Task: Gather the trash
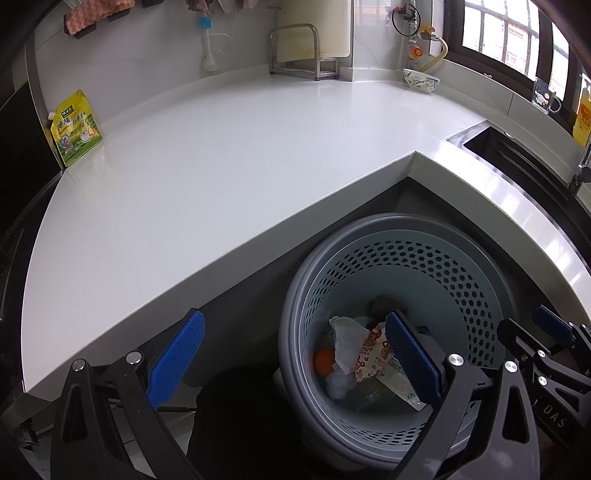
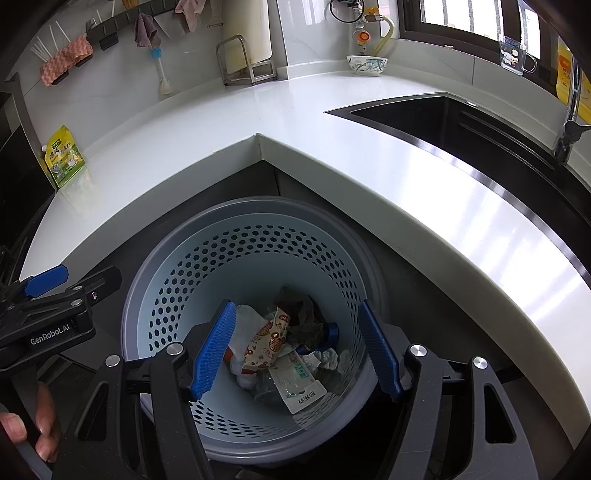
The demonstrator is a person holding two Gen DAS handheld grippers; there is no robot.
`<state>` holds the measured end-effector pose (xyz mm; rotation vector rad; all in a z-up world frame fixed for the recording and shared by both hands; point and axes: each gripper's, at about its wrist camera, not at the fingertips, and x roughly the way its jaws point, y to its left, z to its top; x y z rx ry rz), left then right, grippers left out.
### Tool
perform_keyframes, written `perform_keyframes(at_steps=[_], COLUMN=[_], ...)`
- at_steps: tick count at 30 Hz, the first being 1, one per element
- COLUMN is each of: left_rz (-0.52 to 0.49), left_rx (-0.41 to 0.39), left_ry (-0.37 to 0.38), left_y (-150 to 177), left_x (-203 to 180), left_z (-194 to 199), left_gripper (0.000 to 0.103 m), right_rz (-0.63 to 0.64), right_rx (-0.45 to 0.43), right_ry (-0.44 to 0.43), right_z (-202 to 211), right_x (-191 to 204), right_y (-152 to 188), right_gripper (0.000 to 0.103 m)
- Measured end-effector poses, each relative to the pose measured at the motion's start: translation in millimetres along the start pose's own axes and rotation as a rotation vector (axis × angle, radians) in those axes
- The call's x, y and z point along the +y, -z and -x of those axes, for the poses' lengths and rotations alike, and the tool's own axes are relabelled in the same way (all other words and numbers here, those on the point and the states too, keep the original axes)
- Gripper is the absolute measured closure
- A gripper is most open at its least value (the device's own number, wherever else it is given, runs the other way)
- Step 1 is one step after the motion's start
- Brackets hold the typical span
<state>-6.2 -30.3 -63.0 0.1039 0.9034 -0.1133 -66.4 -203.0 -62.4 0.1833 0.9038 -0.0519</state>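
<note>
Far left on the white table (image 1: 229, 155) leans a yellow pouch (image 1: 75, 127), the left tongs (image 1: 291, 354) spread apart and empty, then the right tongs (image 2: 297, 350), also apart, over the bin (image 2: 177, 273) holding the trash (image 2: 269, 343).

Tabletop (image 2: 369, 155): white, glossy, L-shaped — its inner corner points toward the camera.
Sink (image 2: 443, 122): dark basin set into the right arm, tap (image 2: 570, 122) at its far side.
Wall (image 2: 122, 92): pale panels behind the tabletop, rail (image 2: 110, 26) with cloths hung along it.
Window (image 2: 480, 18): dark frame, upper right — daylight comes through and glares on the tabletop.
Rack (image 2: 243, 62): metal, in the back corner, white board leaning in it.
Cabinets (image 2: 269, 181): grey fronts under the tabletop edge.
</note>
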Motion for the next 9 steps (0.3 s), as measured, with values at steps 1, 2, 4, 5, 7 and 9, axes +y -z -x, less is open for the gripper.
perform_keyframes(at_steps=[1, 2, 4, 5, 7, 9], left_rz=[0.000, 0.000, 0.003, 0.003, 0.000, -0.001], left_rx=[0.001, 0.001, 0.001, -0.002, -0.005, -0.004], left_ry=[0.000, -0.001, -0.006, -0.006, -0.012, -0.013], left_y=[-0.1, -0.2, -0.4, -0.5, -0.1, 0.3], left_x=[-0.2, -0.1, 0.0, 0.1, -0.6, -0.9], left_z=[0.0, 0.0, 0.1, 0.4, 0.9, 0.7], left_gripper=[0.007, 0.007, 0.007, 0.007, 0.007, 0.007], right_rz=[0.000, 0.000, 0.000, -0.001, 0.000, 0.000], right_rx=[0.000, 0.000, 0.000, 0.000, 0.000, 0.000], right_ry=[0.000, 0.000, 0.000, 0.000, 0.000, 0.000], right_z=[-0.1, 0.0, 0.0, 0.1, 0.2, 0.2], right_x=[0.2, 0.2, 0.1, -0.1, 0.0, 0.1], right_y=[0.0, 0.0, -0.1, 0.0, 0.0, 0.0], right_gripper=[0.037, 0.037, 0.037, 0.037, 0.037, 0.037])
